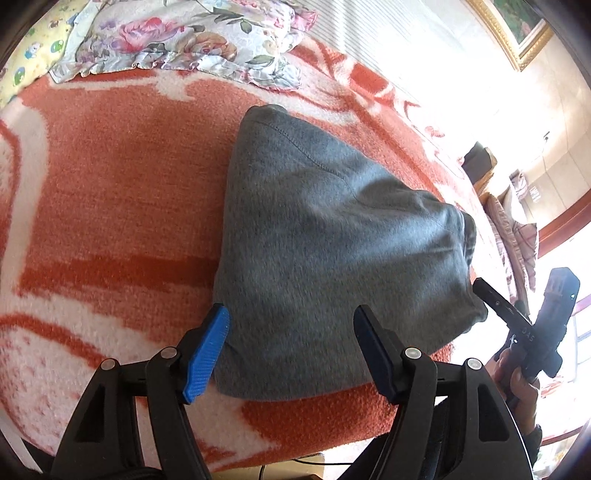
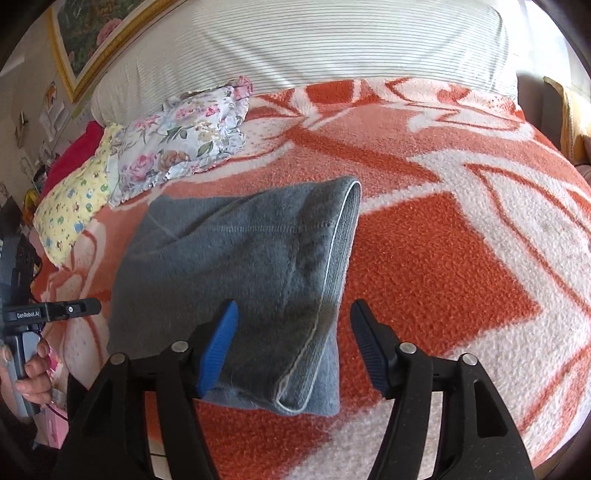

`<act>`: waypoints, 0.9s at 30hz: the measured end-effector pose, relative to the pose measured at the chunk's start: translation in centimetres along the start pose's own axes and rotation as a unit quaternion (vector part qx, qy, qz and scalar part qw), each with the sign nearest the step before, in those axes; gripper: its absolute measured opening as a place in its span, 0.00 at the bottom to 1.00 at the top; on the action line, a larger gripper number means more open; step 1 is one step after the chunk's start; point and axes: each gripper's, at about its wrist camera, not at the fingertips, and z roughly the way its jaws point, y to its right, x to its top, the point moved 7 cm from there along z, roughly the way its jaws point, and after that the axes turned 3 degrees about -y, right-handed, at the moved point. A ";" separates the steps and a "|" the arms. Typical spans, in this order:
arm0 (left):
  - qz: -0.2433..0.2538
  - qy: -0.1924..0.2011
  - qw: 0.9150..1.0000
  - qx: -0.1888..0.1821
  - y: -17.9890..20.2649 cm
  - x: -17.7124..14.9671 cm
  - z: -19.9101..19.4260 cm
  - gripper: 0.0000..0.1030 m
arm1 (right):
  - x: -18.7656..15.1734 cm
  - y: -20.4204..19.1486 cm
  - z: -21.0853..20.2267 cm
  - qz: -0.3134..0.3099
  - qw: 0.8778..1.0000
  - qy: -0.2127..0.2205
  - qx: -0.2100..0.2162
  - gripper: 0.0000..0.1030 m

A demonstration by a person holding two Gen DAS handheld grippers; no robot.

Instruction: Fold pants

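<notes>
The grey pants (image 1: 332, 251) lie folded into a compact bundle on the orange and white blanket (image 1: 110, 184). My left gripper (image 1: 291, 347) is open and empty, hovering over the bundle's near edge. In the right wrist view the pants (image 2: 229, 266) show a hem with a pale stitched edge at the right side. My right gripper (image 2: 293, 343) is open and empty, its jaws spread above the near corner of the pants. The right gripper also shows at the right of the left wrist view (image 1: 524, 317), and the left gripper shows at the left of the right wrist view (image 2: 55, 310).
A floral cloth (image 2: 184, 140) and a yellow patterned cloth (image 2: 70, 206) lie at the far left of the bed. A striped white headboard cushion (image 2: 295, 48) stands behind. A framed picture (image 2: 85, 33) hangs on the wall. The bed's near edge is just below the grippers.
</notes>
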 end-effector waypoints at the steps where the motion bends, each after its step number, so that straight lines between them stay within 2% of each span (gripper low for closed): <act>1: 0.000 -0.002 1.000 0.000 0.0 0.2 0.2 0.69 | 0.0 0.1 0.2 0.005 1.000 -0.001 0.003 0.68; 12: -0.005 -0.012 1.000 0.007 -0.6 2.0 2.1 0.69 | 0.5 1.6 1.8 0.046 0.999 -0.014 0.018 0.71; 19: -0.012 -0.024 1.000 0.003 -1.3 3.0 3.4 0.71 | 0.2 2.7 3.1 0.095 0.994 -0.023 0.054 0.72; 23: -0.021 -0.035 0.999 0.006 -1.7 3.3 4.7 0.72 | 0.2 2.5 4.2 0.098 0.993 -0.031 0.061 0.76; 27: -0.035 -0.047 0.998 -0.008 -1.8 3.7 6.0 0.73 | 0.2 2.1 5.1 0.096 0.992 -0.038 0.074 0.77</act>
